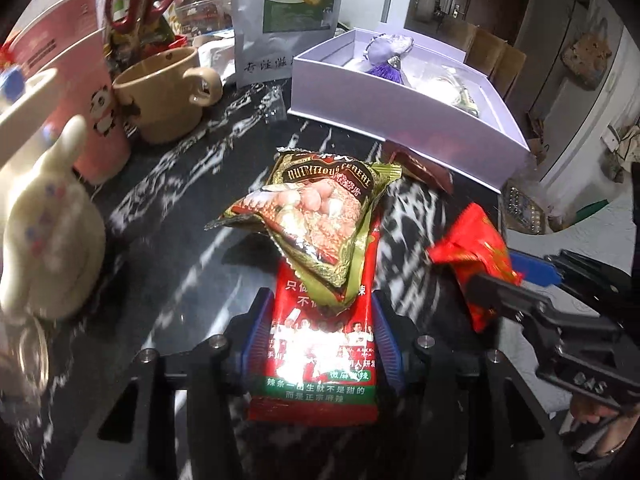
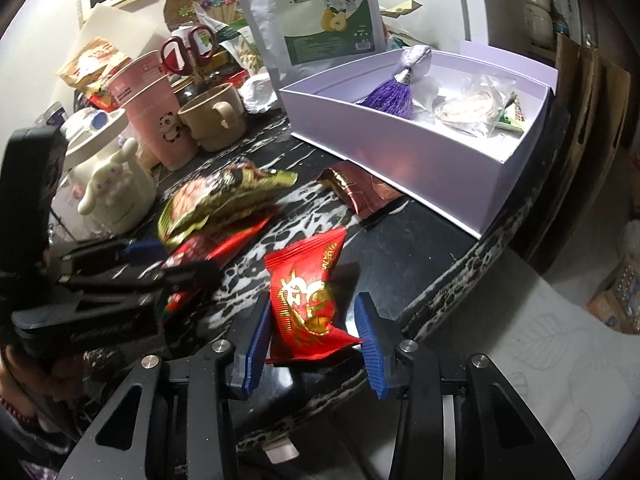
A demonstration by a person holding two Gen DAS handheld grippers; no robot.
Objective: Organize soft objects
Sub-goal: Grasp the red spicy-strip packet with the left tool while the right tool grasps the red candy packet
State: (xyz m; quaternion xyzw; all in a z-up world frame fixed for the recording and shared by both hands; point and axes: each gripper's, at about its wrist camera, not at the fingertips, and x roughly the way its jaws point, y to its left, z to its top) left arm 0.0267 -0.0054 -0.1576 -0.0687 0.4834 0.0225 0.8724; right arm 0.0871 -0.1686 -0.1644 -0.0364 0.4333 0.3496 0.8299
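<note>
The lavender box (image 2: 384, 148) is sitting open at the far right of the marbled tabletop (image 2: 420, 232), already holding a purple tassel sachet (image 2: 394, 96). Nearer, the left gripper (image 1: 320, 332) is closing its blue pads on the long red spicy-strip packet (image 1: 316, 360), a limp, slick film best taken mid-body, with the green-gold cereal packet (image 1: 316, 216) lying across its far end. The right gripper (image 2: 314, 328) is pinching the small red candy packet (image 2: 306, 300), which looks light, crinkly and crushable.
</note>
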